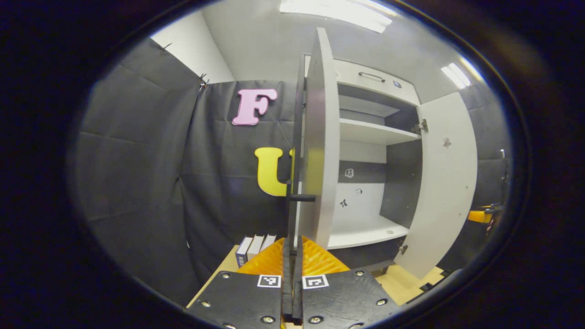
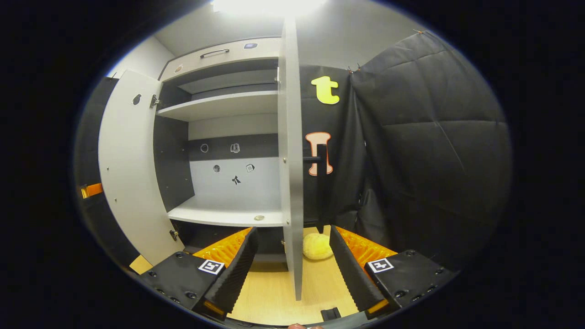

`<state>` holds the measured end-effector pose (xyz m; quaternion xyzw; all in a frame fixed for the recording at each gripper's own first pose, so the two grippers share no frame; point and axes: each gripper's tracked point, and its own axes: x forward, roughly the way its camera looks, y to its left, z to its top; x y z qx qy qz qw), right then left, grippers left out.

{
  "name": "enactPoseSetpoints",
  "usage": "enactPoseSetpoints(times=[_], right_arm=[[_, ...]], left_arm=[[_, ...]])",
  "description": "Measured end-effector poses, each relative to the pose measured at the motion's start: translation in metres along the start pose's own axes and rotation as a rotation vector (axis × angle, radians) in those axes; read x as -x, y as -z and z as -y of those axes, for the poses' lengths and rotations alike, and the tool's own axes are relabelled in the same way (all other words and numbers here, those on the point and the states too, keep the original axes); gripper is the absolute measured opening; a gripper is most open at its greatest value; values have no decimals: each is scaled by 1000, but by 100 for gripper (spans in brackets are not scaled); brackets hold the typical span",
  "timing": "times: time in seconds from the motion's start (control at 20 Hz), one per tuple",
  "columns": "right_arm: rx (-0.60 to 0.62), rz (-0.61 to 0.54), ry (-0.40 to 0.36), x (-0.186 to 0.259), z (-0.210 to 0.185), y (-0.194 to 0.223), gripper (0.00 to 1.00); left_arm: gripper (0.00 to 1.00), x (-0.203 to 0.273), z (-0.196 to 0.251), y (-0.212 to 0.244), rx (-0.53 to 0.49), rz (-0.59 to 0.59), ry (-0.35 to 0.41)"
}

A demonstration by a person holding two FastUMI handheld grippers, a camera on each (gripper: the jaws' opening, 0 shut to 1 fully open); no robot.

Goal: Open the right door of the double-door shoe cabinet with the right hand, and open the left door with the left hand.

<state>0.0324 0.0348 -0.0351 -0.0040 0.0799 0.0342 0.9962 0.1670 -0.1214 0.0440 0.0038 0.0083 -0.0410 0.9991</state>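
Note:
The white shoe cabinet point(image 1: 365, 132) has both doors swung open. In the left gripper view the left door point(image 1: 320, 137) stands edge-on straight ahead, with its long dark bar handle point(image 1: 297, 137) running down to my left gripper point(image 1: 292, 242), which is shut on the bar's lower end. Farther right is the open right door point(image 1: 448, 183). In the right gripper view the right door point(image 2: 290, 160) stands edge-on between the spread fingers of my right gripper point(image 2: 292, 232), which is open and touches nothing. Its dark handle point(image 2: 322, 173) sticks out on the right side. The left door point(image 2: 132, 169) stands open.
The cabinet's shelves point(image 2: 228, 212) are bare but for a small round thing. A yellow plush ball point(image 2: 316, 246) lies on the wooden floor point(image 2: 274, 288) beside the right door. Several books point(image 1: 253, 246) stand by the left door. Black cloth walls close in on both sides.

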Motion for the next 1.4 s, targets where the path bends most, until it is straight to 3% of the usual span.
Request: enactPoseSetpoints(times=[0.1,0.25,0.35,0.5,0.8,1.0,1.4], right_arm=[[24,-1,-14,-6,-9,-4,98],[33,7,-54,-10,-27,-9,98],[35,18,-79,-14,-39,-10,98],[59,27,-66,-11,-39,-8,100],[39,70,-74,-3,-50,-15,100],[-11,57,-92,-5,-65,-9,100],[20,17,-130,-4,-91,13,100]], left_arm=[[2,6,7,-7,-25,18,-15],[38,11,19,-3,-65,8,-53],[62,14,39,-1,-104,12,-38],[98,19,56,12,-120,-6,-37],[95,24,87,35,-8,-3,20],[98,20,89,42,-30,1,20],[97,21,94,58,-7,-15,23]])
